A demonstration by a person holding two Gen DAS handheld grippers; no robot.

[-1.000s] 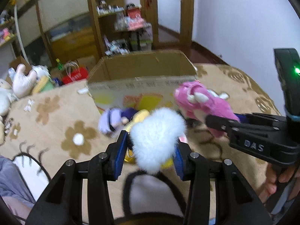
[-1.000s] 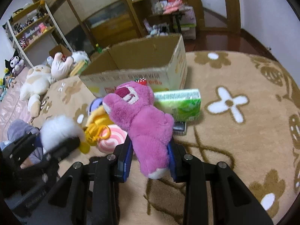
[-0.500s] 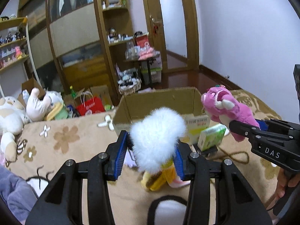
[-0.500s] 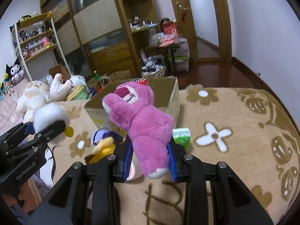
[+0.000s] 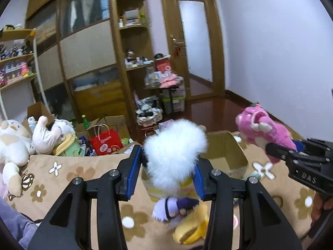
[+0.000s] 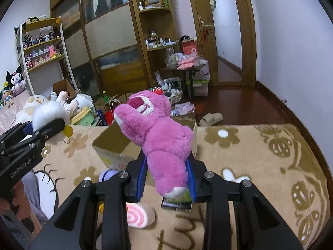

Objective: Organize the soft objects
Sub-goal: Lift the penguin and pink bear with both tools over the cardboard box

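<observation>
My left gripper is shut on a fluffy white plush, held in the air above the beige flowered blanket. My right gripper is shut on a pink bear plush, gripped around its lower body with the head up and forward. An open cardboard box sits on the blanket just behind both toys; it shows in the left wrist view as the box. The right gripper with the bear shows at the right of the left wrist view. The white plush appears at the left of the right wrist view.
On the blanket below lie a purple-and-white plush, a yellow plush, a pink swirl cushion and a green packet. Big stuffed animals and a red bag crowd the far left. Shelves and a door stand behind.
Both grippers have risen and tilted upward with their plush toys still held. The box and the toys on the blanket now sit lower in both views.
</observation>
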